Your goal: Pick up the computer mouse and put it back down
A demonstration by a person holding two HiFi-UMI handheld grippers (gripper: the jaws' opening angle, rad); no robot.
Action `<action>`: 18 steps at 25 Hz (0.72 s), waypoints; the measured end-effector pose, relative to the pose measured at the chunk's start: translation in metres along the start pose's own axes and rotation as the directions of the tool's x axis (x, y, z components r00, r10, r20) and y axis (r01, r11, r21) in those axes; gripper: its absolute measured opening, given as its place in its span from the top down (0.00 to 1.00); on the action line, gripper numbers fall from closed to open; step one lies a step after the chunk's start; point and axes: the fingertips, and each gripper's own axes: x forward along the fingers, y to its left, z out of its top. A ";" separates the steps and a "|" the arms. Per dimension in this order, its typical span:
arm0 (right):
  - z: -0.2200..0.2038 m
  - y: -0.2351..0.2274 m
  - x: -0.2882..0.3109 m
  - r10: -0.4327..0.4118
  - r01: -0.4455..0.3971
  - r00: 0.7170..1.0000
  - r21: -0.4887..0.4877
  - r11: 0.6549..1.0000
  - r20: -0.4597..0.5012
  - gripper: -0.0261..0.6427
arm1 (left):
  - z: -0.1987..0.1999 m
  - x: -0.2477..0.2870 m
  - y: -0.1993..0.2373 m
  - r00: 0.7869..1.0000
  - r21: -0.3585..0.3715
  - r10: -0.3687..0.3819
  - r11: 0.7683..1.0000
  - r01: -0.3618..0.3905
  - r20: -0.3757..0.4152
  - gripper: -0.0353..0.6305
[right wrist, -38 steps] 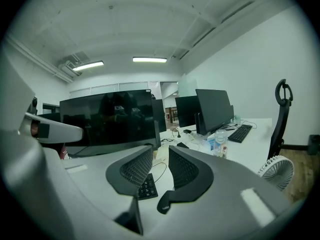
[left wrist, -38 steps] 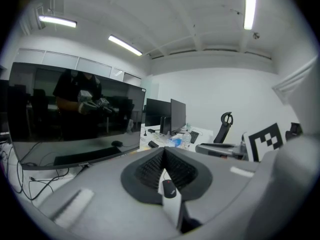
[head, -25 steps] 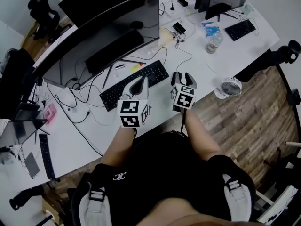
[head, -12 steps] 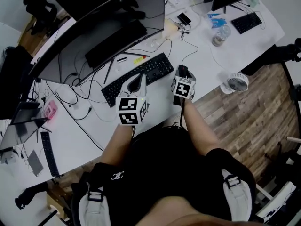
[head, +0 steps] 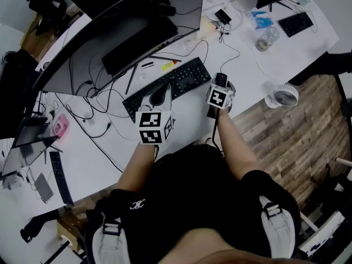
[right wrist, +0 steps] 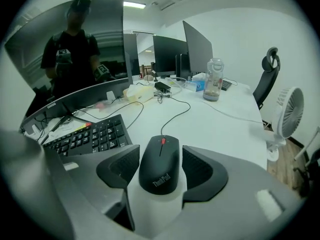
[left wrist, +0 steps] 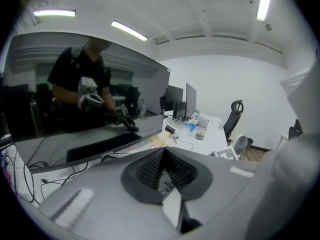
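Right gripper (right wrist: 161,158) jaws spread, straddling the computer mouse (right wrist: 159,170) at 12 o'clock, its long axis pointing 12 to 6.

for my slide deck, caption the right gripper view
Right gripper with fingers flanking a black wired mouse on the white desk, keyboard alongside.

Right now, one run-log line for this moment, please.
phase: pre-grasp | right tool: open, jaws flanking mouse on desk | left tool: shut, empty, over keyboard | mouse: not lifted
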 end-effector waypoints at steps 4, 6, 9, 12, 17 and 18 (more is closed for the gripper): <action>0.002 -0.002 0.007 -0.018 0.018 1.000 -0.002 1.000 -0.011 0.58 | -0.006 0.003 0.007 1.000 -0.003 -0.004 1.000 0.004 -0.014 0.87; 0.000 -0.003 0.011 -0.031 0.031 0.999 -0.008 0.999 -0.020 0.58 | -0.010 0.004 0.009 1.000 -0.004 -0.007 1.000 0.007 -0.023 0.87; -0.006 -0.003 0.018 -0.045 0.045 0.999 -0.024 0.999 -0.013 0.58 | -0.011 0.007 0.014 1.000 -0.003 -0.012 1.000 0.011 -0.027 0.87; -0.004 -0.004 0.018 -0.053 0.055 0.998 -0.057 0.997 0.024 0.58 | -0.011 0.011 0.016 0.999 -0.005 -0.016 1.000 0.016 -0.031 0.87; -0.007 -0.007 0.016 -0.024 0.023 1.000 -0.077 0.997 -0.007 0.56 | -0.012 0.011 0.010 0.999 -0.013 -0.025 1.000 0.025 -0.030 0.87; -0.006 -0.009 0.014 -0.018 0.018 1.000 -0.080 0.997 -0.004 0.56 | -0.012 0.011 0.009 0.999 -0.013 -0.027 1.000 0.027 -0.027 0.87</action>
